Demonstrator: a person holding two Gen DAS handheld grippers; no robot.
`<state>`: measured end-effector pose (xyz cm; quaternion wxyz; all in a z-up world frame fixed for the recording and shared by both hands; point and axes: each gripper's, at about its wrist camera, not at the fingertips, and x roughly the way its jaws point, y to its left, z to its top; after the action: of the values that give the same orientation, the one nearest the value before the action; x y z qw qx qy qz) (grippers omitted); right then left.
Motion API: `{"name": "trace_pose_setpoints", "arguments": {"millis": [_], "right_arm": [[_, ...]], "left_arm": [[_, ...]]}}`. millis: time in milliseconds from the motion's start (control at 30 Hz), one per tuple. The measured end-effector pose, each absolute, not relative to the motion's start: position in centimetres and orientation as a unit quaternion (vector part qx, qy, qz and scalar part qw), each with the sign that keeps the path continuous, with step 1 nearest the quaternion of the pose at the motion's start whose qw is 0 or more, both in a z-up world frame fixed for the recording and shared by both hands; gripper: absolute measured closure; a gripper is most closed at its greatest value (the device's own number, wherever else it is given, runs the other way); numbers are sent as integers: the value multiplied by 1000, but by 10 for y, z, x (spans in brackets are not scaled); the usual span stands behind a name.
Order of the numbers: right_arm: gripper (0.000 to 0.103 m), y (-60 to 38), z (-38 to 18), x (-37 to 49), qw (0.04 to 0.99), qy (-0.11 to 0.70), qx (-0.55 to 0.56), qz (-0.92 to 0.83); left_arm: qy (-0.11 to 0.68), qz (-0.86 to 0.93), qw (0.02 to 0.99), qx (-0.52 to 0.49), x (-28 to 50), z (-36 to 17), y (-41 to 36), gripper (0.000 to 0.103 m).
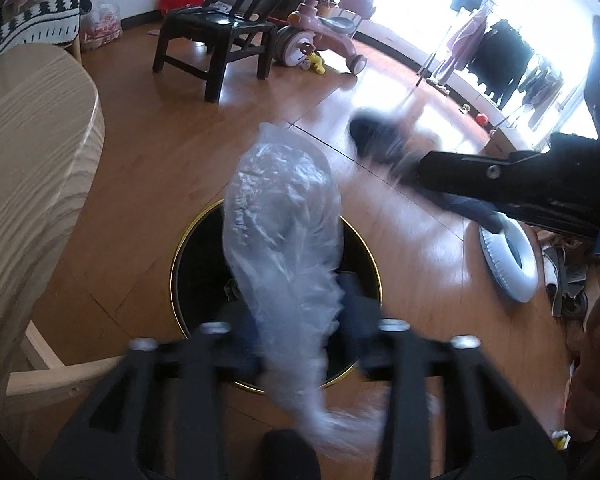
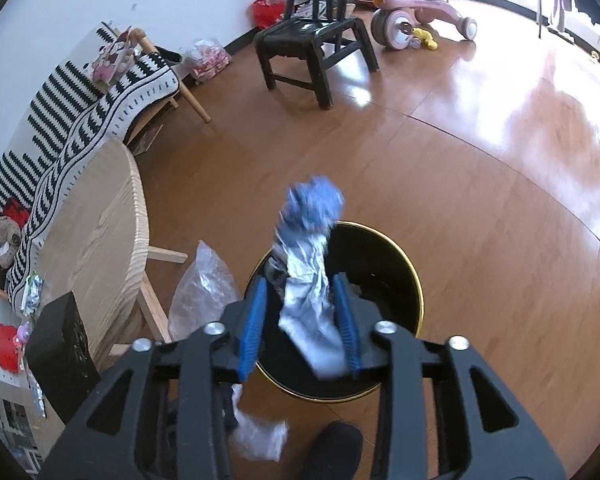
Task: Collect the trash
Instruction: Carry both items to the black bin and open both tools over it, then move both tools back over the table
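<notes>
A black bin with a gold rim [image 1: 176,264] [image 2: 416,280] stands on the wood floor below both grippers. My left gripper [image 1: 300,320] is open; a clear crumpled plastic bag [image 1: 284,232] hangs blurred between its spread fingers over the bin. The bag also shows in the right wrist view [image 2: 204,288], left of the bin. My right gripper [image 2: 300,312] is open with blue pads [image 2: 252,328]; a blue and silver wrapper [image 2: 310,268] is blurred between the fingers, above the bin mouth. The right gripper's body [image 1: 520,184] shows in the left wrist view at the right.
A light wood table [image 1: 28,160] [image 2: 96,232] stands left of the bin. A black chair [image 1: 220,44] [image 2: 312,40] and a pink tricycle [image 1: 320,36] are farther back. A white inflatable ring [image 1: 508,264] lies right. A crumpled white scrap [image 2: 260,436] lies near a foot.
</notes>
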<state>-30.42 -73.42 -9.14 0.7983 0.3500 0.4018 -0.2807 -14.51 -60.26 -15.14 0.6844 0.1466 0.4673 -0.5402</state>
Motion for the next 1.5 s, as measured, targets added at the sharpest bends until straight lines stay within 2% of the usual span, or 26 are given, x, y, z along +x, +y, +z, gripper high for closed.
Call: {"name": "trace_pose_setpoints", "arguments": {"millis": [33,233,300,533,800,1167,1500], "right_arm": [[50,-735,-91,-305,798,400,350,-282],[46,-731,-86,-305,802,397,345,-284],[43,-729,-82,-304,804,395,340,-286],[33,-719,-54,-300,821,365,332,-287],[27,-662,-13,-244,859,348,292,-236],[24,-539,18,-121,889,366,242,-131],[24,-387,18,-17,897,404,178,-13]], "left_arm": [[465,-540,687,145,-145,-151,-602,45],[455,-544,690,145,-148,-146,-602,31],[450,-544,693,146,-149,-144,-600,21],[435,-547,702,141,-149,-123,-579,21],[382,-530,744,139,-125,-69,-499,17],[366,-391,835,129,-46,-16,-326,15],[387,-228,890,82,15,-8,-157,14]]}}
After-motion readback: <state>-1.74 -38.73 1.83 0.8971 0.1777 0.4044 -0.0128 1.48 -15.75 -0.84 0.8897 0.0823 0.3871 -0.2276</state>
